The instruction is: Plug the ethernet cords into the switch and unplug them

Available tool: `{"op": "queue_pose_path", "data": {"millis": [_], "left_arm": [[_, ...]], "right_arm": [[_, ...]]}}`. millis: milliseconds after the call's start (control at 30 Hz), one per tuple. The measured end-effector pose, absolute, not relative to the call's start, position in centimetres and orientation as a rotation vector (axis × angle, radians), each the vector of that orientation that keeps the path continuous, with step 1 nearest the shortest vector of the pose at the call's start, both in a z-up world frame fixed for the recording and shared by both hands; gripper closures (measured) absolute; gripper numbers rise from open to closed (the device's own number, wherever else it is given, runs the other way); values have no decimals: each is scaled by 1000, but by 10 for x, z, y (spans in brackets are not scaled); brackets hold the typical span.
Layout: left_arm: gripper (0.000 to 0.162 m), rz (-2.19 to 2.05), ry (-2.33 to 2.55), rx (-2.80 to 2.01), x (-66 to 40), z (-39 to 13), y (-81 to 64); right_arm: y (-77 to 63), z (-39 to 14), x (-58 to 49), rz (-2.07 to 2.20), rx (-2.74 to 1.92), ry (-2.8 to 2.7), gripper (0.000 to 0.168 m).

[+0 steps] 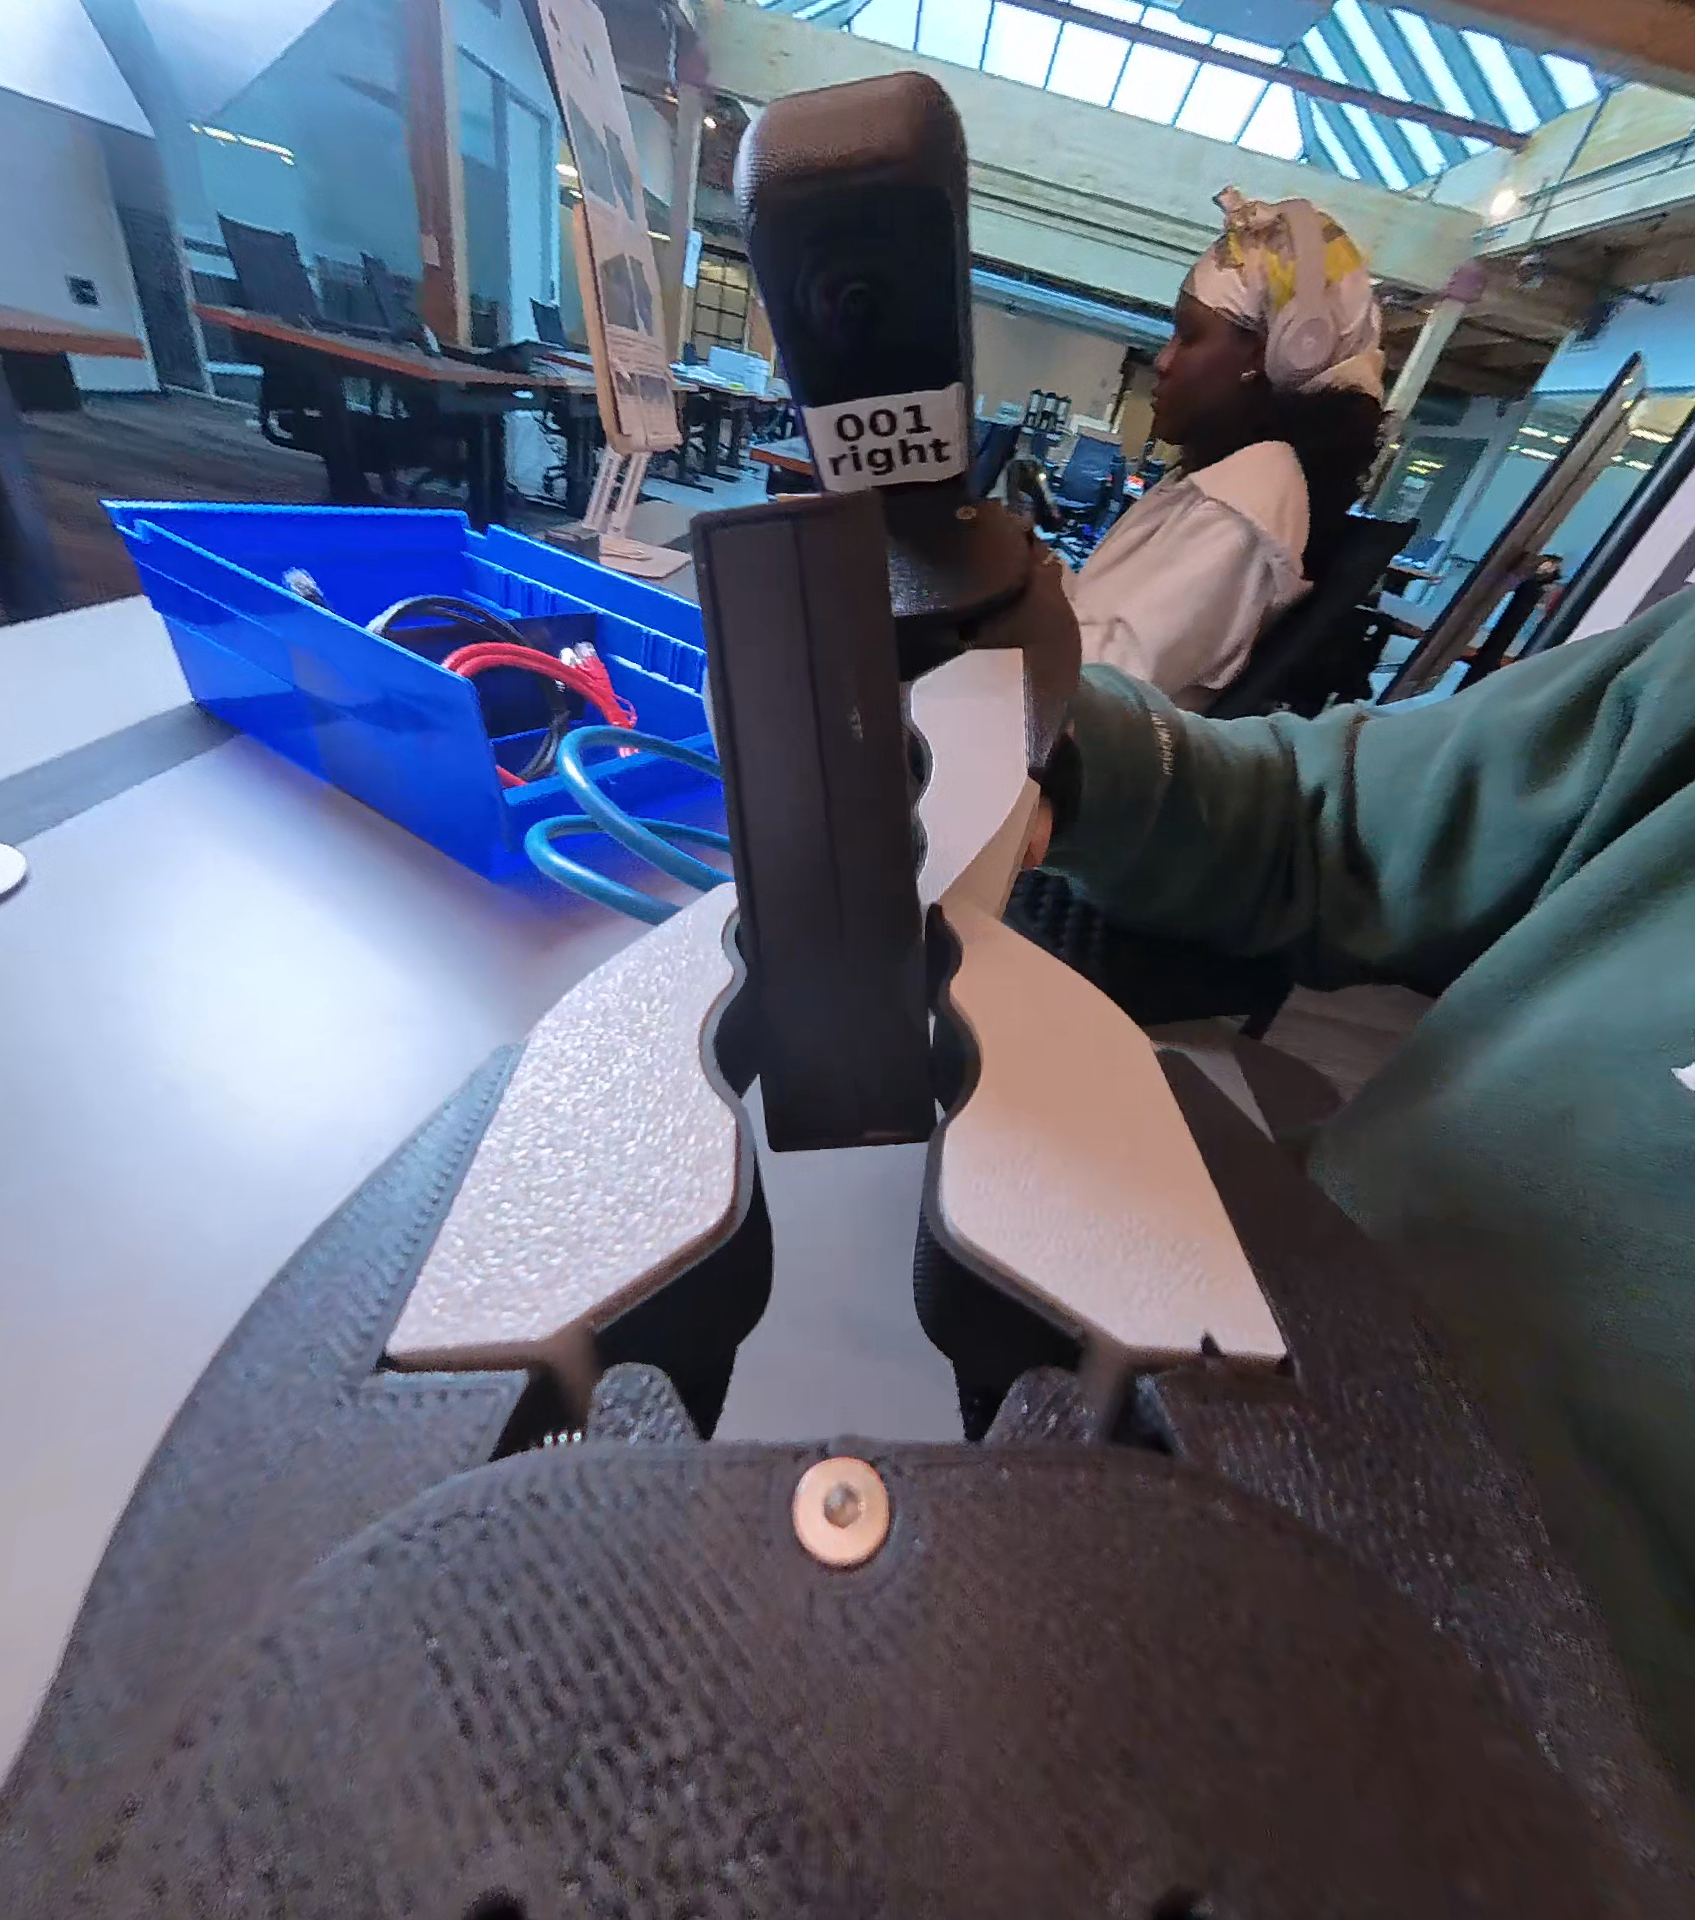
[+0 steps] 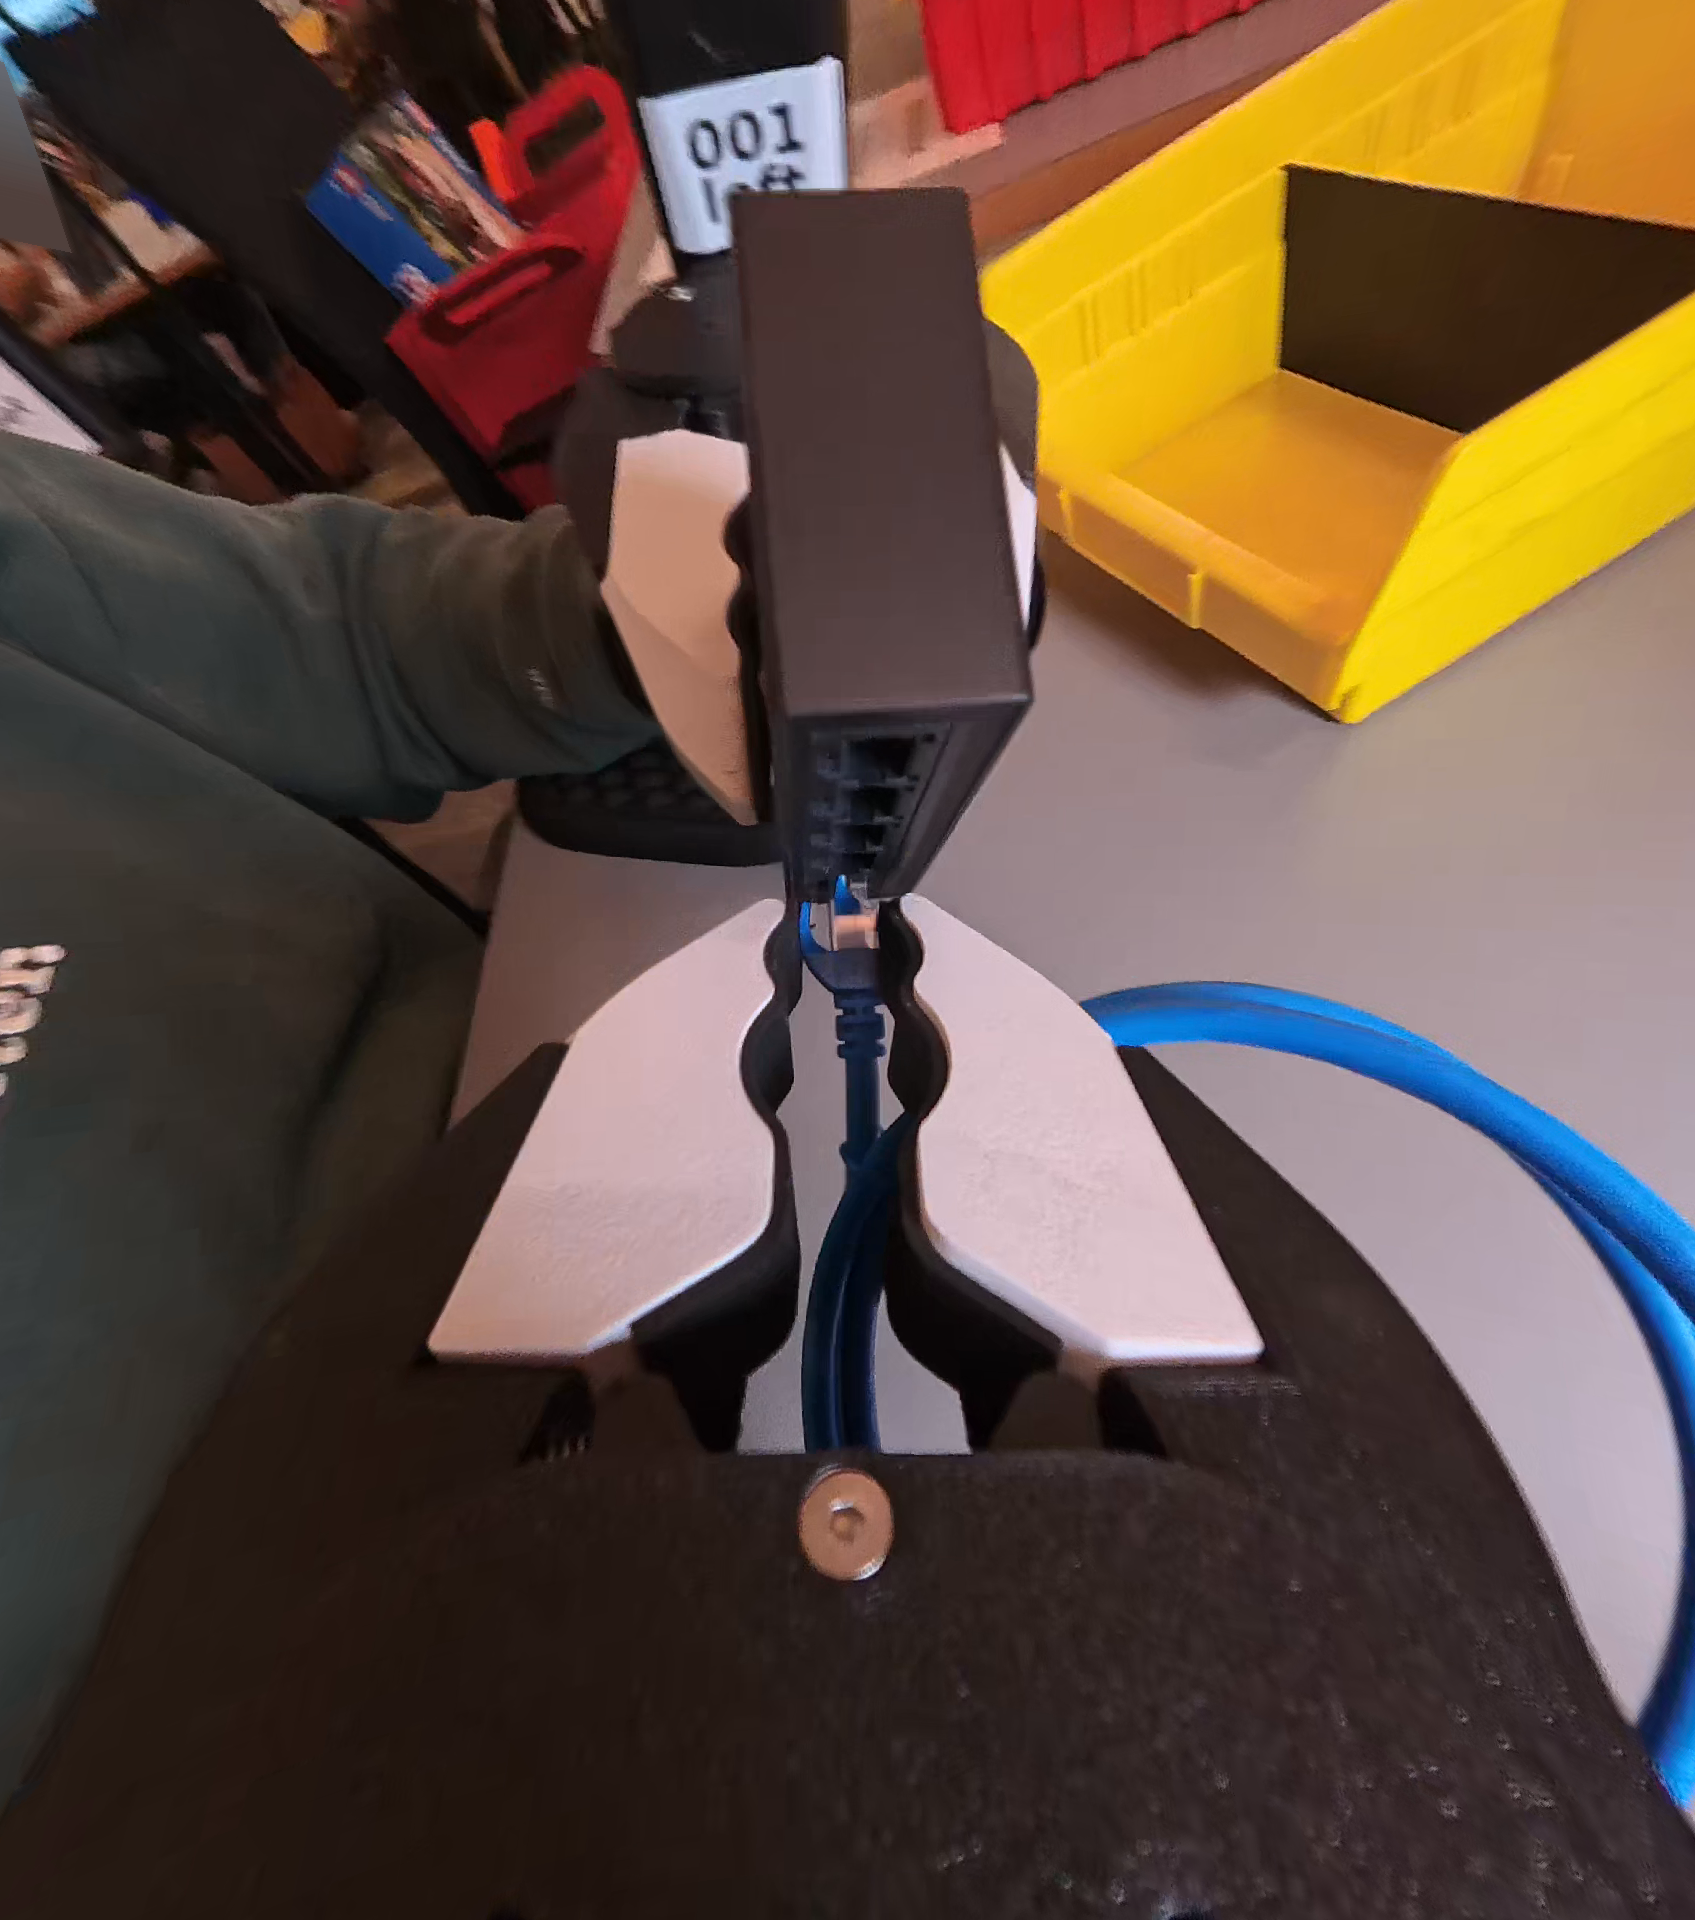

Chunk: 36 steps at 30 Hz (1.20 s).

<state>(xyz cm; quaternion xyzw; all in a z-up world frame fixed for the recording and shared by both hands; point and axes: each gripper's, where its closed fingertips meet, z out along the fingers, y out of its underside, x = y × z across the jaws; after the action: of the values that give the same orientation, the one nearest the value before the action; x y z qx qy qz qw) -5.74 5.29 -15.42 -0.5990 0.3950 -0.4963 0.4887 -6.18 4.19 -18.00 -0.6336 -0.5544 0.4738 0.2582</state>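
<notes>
My left gripper [image 1: 832, 935] is shut on a black switch [image 1: 801, 779] and holds it on end above the grey table [image 1: 147, 1039]. In the right wrist view the switch [image 2: 879, 468] shows its row of ports [image 2: 874, 800] facing me, with a white finger [image 2: 677, 623] of the left gripper beside it. My right gripper [image 2: 843, 925] is shut on the plug [image 2: 848, 971] of a blue ethernet cord [image 2: 1549, 1143]. The plug's clear tip is at the lowest port. I cannot tell if it is seated.
A blue bin [image 1: 355, 707] at the back left holds red cords [image 1: 552, 665] and black cords; blue cord loops lie in front of it. A yellow bin [image 2: 1394, 468] stands to the right. A person [image 1: 1217, 571] sits beyond the table. The holder's green sleeve [image 1: 1342, 810] crosses the right side. Left and right tips are no more than a few centimetres apart.
</notes>
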Motion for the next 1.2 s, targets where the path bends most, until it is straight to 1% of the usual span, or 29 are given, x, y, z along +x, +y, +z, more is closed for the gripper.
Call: {"op": "queue_pose_path", "data": {"millis": [133, 267, 333, 533, 733, 867, 900, 933, 967, 1000, 1067, 1200], "left_arm": [[132, -990, 1029, -1398, -55, -156, 52], [132, -816, 1087, -1293, -54, -151, 48], [132, -807, 1105, -1259, -52, -148, 44], [133, -946, 1121, -1244, -50, -147, 36], [133, -1231, 1045, -1290, -49, -147, 33], [133, -1150, 1062, -1285, -45, -148, 34], [133, -1189, 1019, -1230, -51, -136, 33], [133, -1331, 927, -1164, -66, -111, 30], [133, -1333, 863, -1119, -80, -95, 33], [133, -1245, 864, -1143, -84, -97, 38], [133, -1255, 830, -1192, -82, -106, 46], [133, -1348, 742, -1232, -84, -109, 58]], "right_arm": [[49, -191, -62, 1050, -1748, -1535, 154], [49, -187, -60, 1012, -1731, -1504, 154], [47, -184, -59, 1033, -1730, -1501, 154], [39, -189, -60, 1079, -1728, -1524, 154], [34, -193, -60, 1167, -1723, -1479, 155], [38, -196, -58, 1161, -1733, -1451, 155], [49, -206, -52, 1030, -1782, -1447, 155], [62, -221, -41, 925, -1825, -1442, 155], [55, -216, -40, 1091, -1819, -1382, 155], [41, -200, -44, 1203, -1739, -1357, 155], [30, -172, -49, 1061, -1602, -1450, 155], [94, -108, -8, 830, -1637, -1310, 154]]}}
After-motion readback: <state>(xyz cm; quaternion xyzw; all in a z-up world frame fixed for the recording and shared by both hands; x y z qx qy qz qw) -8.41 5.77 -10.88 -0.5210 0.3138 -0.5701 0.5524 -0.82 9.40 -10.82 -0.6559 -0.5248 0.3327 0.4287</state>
